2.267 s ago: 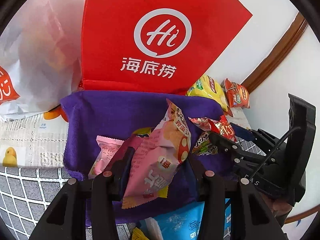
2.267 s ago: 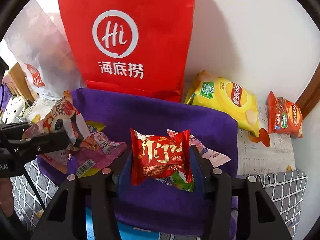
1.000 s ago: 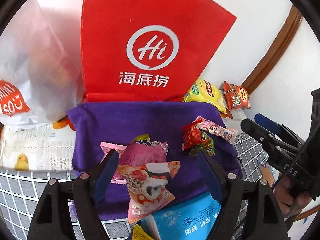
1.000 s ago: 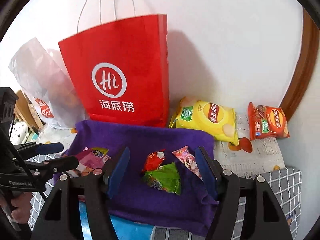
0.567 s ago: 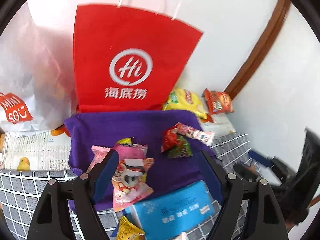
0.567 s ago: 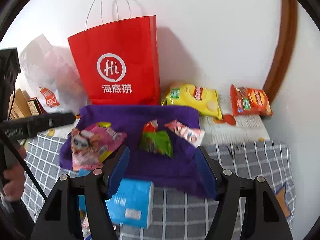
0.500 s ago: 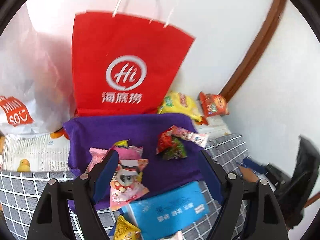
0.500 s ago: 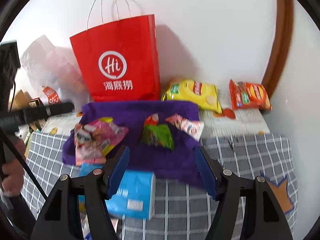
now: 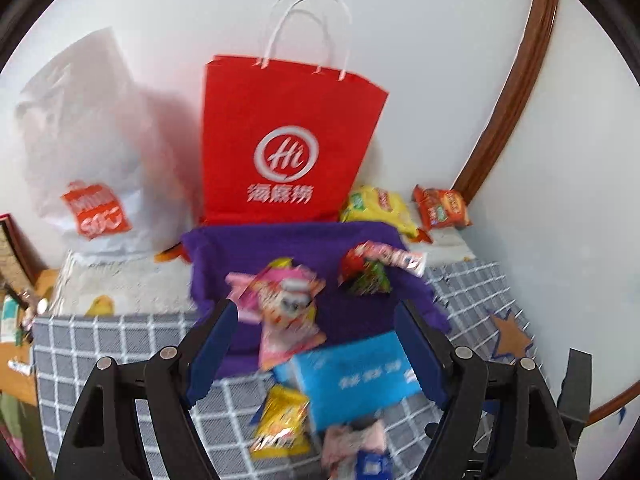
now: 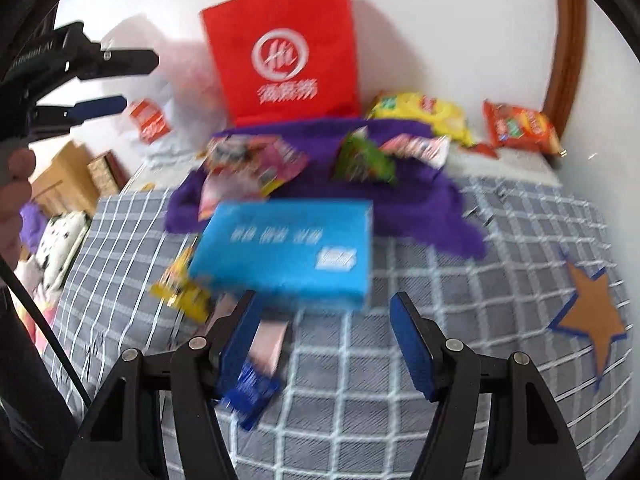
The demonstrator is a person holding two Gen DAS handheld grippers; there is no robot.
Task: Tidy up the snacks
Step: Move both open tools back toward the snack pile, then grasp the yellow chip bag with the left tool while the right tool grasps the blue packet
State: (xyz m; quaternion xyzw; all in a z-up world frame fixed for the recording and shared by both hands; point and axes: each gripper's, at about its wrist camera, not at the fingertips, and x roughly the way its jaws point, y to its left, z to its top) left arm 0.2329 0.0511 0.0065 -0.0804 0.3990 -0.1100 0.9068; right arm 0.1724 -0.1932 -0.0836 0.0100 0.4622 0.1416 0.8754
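Note:
Both grippers hang open and empty. My left gripper (image 9: 316, 306) is above the front edge of a purple cloth (image 9: 288, 248), where pink snack packets (image 9: 280, 296) and a red and green packet pile (image 9: 364, 272) lie. My right gripper (image 10: 322, 300) is low over the checked cover, just in front of a blue box (image 10: 288, 248). A small blue packet (image 10: 252, 392) and a pink packet (image 10: 272, 340) lie by its left finger. A yellow packet (image 10: 180, 284) pokes out beside the box. The left gripper (image 10: 140, 82) also shows at upper left, held by a hand (image 10: 16, 192).
A red paper bag (image 9: 288, 140) and a white plastic bag (image 9: 88, 140) stand against the wall behind the cloth. A yellow chips bag (image 10: 424, 112) and an orange chips bag (image 10: 520, 128) lie at back right. An orange star (image 10: 592, 312) marks the checked cover.
Each gripper let go of its packet onto the purple cloth and opened. Both then drew back from the cloth. The left rose, and the right sank toward the blue box.

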